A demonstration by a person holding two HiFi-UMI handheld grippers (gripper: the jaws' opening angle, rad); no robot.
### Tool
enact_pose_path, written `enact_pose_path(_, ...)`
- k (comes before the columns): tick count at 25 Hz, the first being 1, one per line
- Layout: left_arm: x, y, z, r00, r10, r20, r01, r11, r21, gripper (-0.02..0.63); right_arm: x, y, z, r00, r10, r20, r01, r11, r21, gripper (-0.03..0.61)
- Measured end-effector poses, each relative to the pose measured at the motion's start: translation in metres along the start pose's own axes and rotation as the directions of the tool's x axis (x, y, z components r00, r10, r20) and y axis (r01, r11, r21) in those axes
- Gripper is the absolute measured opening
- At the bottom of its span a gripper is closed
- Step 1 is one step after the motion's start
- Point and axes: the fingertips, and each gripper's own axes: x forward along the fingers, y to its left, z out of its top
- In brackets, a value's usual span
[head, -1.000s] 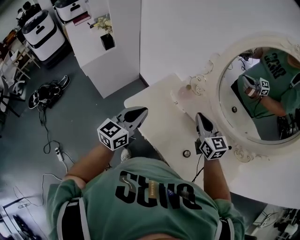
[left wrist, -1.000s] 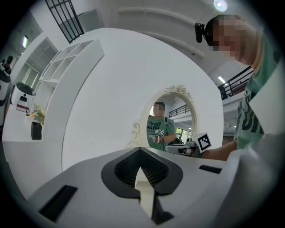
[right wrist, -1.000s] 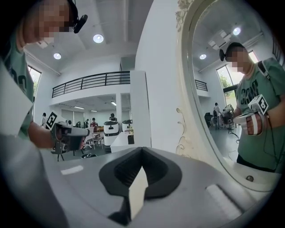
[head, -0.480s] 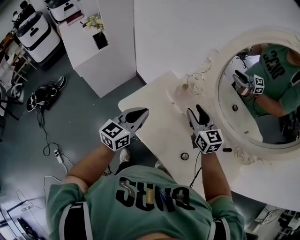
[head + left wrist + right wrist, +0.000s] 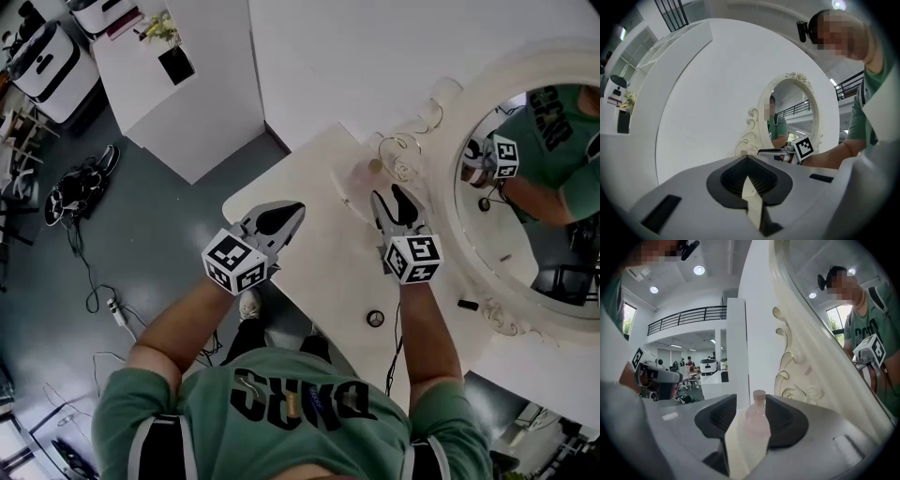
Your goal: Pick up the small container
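The biggest thing in front of me is the white table [image 5: 309, 253], pushed up against a white wall [image 5: 375, 56]. A large round mirror [image 5: 534, 178] in a curly cream frame stands on its far right side. A white cabinet [image 5: 202, 103] sits off to the left on the grey floor [image 5: 141, 253], with a black tangle of cables [image 5: 80, 192] lying near it.

My left gripper [image 5: 292, 211] hangs over the table's near left edge. Its jaws are together with the tips meeting, and nothing is between them.

My right gripper [image 5: 387, 194] is over the table close to the mirror frame. Its jaws have just been opening and now stand wide apart.

The small container [image 5: 756, 420] is a pale pink bottle with a tan cap. It stands upright on the table near the foot of the frame, lined up with the gap between the right jaws, and the pads are not pressing on it.

A small round dark thing [image 5: 375, 319] lies on the table nearer to me, behind the right gripper.
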Motion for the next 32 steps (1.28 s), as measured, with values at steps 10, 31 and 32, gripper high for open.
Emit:
enact_pose_path(10, 0.046, 0.011, -0.028, 0.999, -0.043, -0.007, 0.043, 0.999, -0.005, -0.002, 0.053, -0.019, -0.019, 1.000, 0.010, -0.025, -0.011, 0.999, -0.031, 0.195)
enact_pose_path(31, 0.064, 0.013, -0.039, 0.998, -0.067, -0.002, 0.067, 0.998, -0.005, -0.002, 0.069, -0.012, -0.020, 0.997, 0.071, -0.011, -0.071, 0.997, -0.039, 0.145)
enact_pose_path(32, 0.064, 0.013, -0.038, 0.998, -0.066, -0.001, 0.066, 0.998, -0.004, -0.001, 0.068, -0.011, -0.021, 0.997, 0.073, -0.009, -0.073, 0.997, -0.036, 0.145)
